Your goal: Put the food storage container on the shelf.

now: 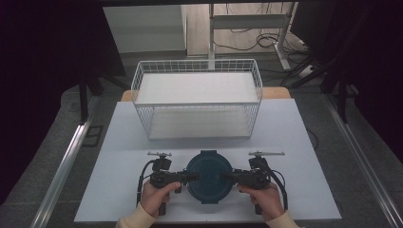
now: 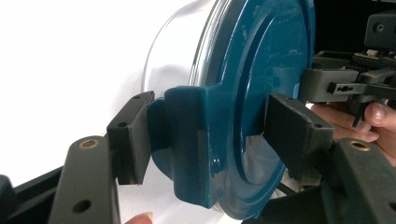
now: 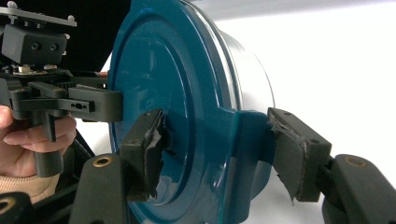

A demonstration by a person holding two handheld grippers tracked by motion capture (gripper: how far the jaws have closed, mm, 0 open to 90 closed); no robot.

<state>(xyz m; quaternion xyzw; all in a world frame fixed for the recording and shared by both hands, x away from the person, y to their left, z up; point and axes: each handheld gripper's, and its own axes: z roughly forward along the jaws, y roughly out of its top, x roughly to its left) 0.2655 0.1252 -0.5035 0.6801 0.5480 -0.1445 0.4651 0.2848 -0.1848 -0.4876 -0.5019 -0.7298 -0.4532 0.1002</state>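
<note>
The round container with the teal lid (image 1: 209, 176) sits on the white counter (image 1: 294, 142) close to your edge, directly in front of the empty wire basket (image 1: 197, 97). You have a latch tab (image 2: 187, 140) of the lid framed on each side. Your left hand-held gripper (image 1: 194, 177) is clamped on its tab: one pad (image 2: 135, 135) touches the outer flap, the other rests on the lid's top face. Your right hand-held gripper (image 1: 225, 177) has its inner pad on the lid, but the outer pad (image 3: 292, 151) appears to stand just off the flap, so treat that side as not yet gripped. Close it until both pads bear flat on the tab. Its padding is torn, so watch for slipping. Keep both hands level and opposite each other, so the container neither tilts nor slides across the counter.
</note>
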